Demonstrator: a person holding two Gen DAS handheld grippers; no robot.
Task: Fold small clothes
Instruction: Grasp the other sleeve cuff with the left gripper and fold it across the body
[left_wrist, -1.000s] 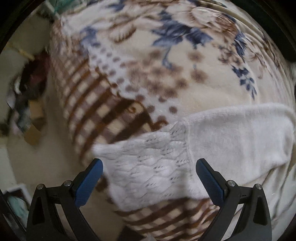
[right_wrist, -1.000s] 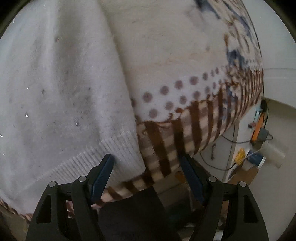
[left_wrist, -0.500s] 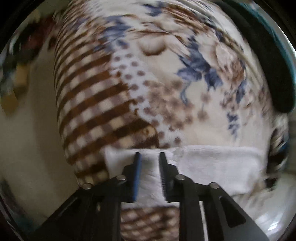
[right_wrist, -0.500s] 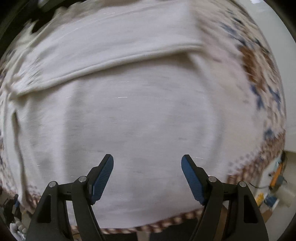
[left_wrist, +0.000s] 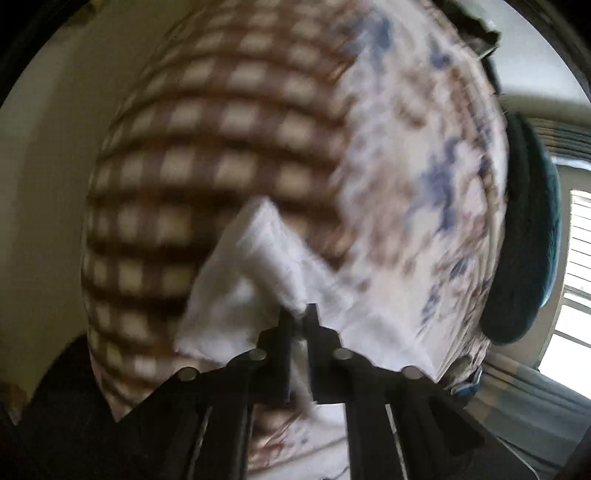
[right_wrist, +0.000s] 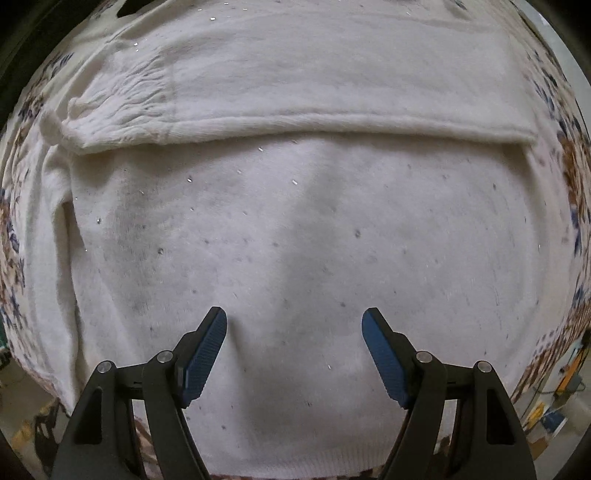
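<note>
A white knit sweater (right_wrist: 295, 229) lies spread on a patterned blanket (right_wrist: 570, 158). One sleeve (right_wrist: 295, 123) is folded across its upper body, with the lacy cuff (right_wrist: 122, 107) at the left. My right gripper (right_wrist: 294, 325) is open and empty, close above the sweater's lower body. In the blurred left wrist view, my left gripper (left_wrist: 299, 314) is shut on a white sleeve end (left_wrist: 255, 266) and holds it lifted above the blanket (left_wrist: 221, 147).
The blanket has a brown checked border and blue and brown flowers. A dark teal cushion (left_wrist: 524, 229) sits at its right edge, with a bright window (left_wrist: 576, 288) behind. Floor clutter and cables (right_wrist: 561, 391) lie at the lower right.
My left gripper has closed on the sleeve end and lifted it, swinging the view. My right gripper has moved from the hem corner to over the sweater's body, still open.
</note>
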